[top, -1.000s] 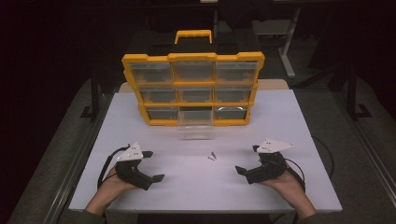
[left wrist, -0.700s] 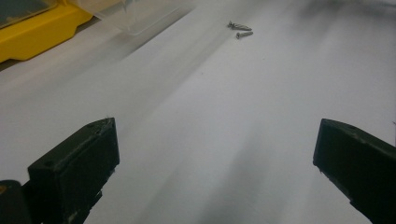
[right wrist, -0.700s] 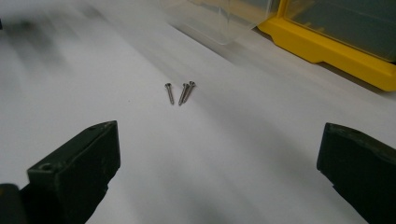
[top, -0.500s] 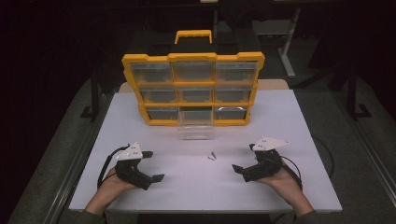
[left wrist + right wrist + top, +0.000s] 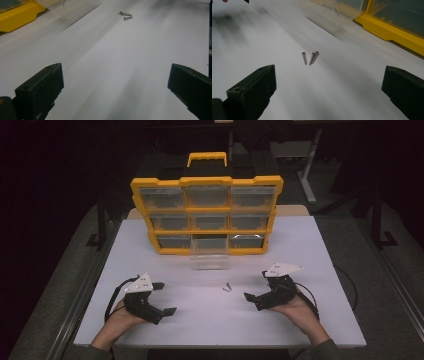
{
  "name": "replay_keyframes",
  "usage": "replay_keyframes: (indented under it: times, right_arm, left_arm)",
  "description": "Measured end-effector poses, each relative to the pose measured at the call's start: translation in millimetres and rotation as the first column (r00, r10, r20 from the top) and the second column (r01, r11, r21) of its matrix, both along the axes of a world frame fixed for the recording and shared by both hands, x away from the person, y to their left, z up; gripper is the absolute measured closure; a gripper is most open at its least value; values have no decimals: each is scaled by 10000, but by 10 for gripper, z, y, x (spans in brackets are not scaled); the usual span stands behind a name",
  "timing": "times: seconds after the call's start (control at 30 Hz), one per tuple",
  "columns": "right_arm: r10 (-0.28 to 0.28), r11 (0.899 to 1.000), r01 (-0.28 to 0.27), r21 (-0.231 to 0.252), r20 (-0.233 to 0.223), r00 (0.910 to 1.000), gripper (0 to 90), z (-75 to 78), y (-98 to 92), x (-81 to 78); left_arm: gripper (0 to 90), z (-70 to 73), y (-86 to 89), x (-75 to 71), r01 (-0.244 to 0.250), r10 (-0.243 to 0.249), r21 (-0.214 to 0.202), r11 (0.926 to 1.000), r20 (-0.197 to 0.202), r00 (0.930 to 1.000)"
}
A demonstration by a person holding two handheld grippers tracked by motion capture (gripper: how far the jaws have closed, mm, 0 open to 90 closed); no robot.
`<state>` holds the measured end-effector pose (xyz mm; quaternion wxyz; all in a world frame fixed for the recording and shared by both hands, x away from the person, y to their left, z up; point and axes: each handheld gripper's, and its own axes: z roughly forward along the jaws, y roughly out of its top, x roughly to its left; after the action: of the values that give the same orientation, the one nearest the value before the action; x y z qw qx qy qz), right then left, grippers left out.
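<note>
Three screws (image 5: pixel 310 57) lie at mid-frame on the white table (image 5: pixel 320 250) (below a pulled-out clear drawer (image 5: pixel 210 260)), between the left gripper (image 5: pixel 162 298) and right gripper (image 5: pixel 255 286), both spread wide, empty.

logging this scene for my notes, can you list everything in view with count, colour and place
screws: three, silver, loose on the table between the two grippers, two of them touching
drawer: one, clear plastic, pulled out from the bottom middle slot of the organizer, looks empty
organizer: one, yellow frame with clear drawers and a yellow handle, upright at the back of the table
table: one, white top, under everything
left gripper: one, black with a grey plate, near left of the table, jaws open, in the person's hand
right gripper: one, black with a grey plate, near right, jaws open and facing the screws, in the person's hand
</note>
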<state>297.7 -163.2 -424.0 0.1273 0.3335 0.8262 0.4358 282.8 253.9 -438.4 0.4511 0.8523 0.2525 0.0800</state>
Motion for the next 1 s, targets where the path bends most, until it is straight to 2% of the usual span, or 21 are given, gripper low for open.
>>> replay_keyframes:
  times: [0.73,1.0]
  right_arm:
    - [94,9999,-94,-36,-102,9999,0,41,144,185]
    - [76,10000,-76,-23,-150,9999,0,56,202,274]
  left_arm:
    - [2,0,3,12,10,-11,-55,10000,-201,9998]
    - [3,0,6,12,14,-14,-49,10000,-115,9999]
